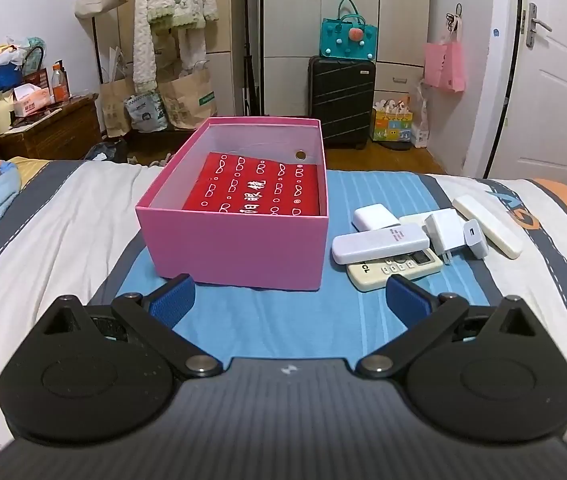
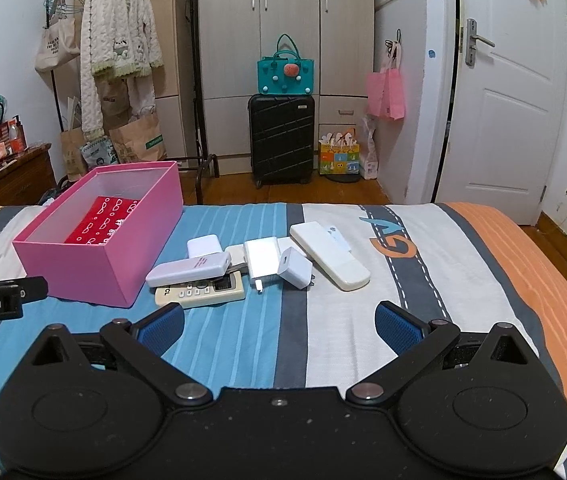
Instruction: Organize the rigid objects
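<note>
— Why is the pink box point(image 1: 239, 248) sitting open on the bed point(image 1: 43, 220) like that?

— I'm guessing it is waiting to take the loose pieces. It is standing lidless on the blue stripes, and only a red packet point(image 1: 253, 190) is lying flat on its floor, so most of the room inside is going spare.

— And the pieces themselves?

— They are lying in a small heap just to the right of the box, not yet touched. I'm counting three remotes: a white one point(image 2: 188, 269) lying across a cream one with buttons point(image 2: 199, 293), and a long cream one point(image 2: 329, 256) off to the right. Then two white plug chargers, the bigger point(image 2: 262, 259) leaning against the smaller point(image 2: 294, 269), and a rounded white block point(image 2: 204, 245) behind. Something pale is peeking out under the chargers; I can't tell what.

— What are the grippers doing?

— Both are hovering low over the near edge of the bed, holding nothing. The left gripper point(image 1: 290, 294) is facing the box with its jaws spread wide; the right gripper point(image 2: 279, 322) is facing the heap, jaws spread just as wide. To my eye the right one is better placed for the first pick, and the overlapping remotes are looking awkward to separate.
</note>
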`<state>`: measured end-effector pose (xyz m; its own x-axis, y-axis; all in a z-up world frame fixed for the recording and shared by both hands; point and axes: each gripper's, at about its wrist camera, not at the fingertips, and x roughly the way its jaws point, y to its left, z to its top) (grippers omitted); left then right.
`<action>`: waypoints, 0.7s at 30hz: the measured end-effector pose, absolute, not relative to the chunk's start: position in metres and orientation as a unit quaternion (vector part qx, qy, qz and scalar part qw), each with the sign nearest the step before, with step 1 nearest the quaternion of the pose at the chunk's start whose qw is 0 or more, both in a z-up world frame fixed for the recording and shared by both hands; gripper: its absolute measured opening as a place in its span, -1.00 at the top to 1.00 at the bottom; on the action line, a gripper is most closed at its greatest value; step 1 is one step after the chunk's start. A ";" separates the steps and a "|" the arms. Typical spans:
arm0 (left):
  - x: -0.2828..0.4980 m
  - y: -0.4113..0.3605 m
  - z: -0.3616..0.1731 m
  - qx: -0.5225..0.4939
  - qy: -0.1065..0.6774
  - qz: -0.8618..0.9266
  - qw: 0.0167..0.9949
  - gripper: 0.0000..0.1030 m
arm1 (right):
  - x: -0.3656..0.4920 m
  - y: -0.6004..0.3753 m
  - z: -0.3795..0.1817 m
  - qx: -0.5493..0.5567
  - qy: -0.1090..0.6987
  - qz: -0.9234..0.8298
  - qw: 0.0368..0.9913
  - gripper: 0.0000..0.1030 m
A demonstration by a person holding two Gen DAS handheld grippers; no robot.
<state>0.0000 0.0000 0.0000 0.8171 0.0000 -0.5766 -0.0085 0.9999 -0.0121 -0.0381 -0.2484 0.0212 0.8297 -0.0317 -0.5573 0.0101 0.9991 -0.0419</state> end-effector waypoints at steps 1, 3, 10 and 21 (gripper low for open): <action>0.000 0.000 0.000 -0.007 0.303 0.002 0.953 -1.00 | -0.038 -0.248 0.021 -0.019 0.291 -0.011 0.956 -1.00; 0.000 0.000 -0.001 -0.009 0.303 0.002 0.953 -1.00 | -0.038 -0.248 0.021 -0.019 0.292 -0.011 0.956 -1.00; 0.002 0.000 -0.004 -0.007 0.304 0.005 0.953 -1.00 | -0.038 -0.248 0.020 -0.019 0.292 -0.011 0.956 -1.00; 0.004 0.003 -0.005 -0.008 0.313 0.011 0.950 -1.00 | -0.038 -0.248 0.019 -0.019 0.293 -0.011 0.956 -1.00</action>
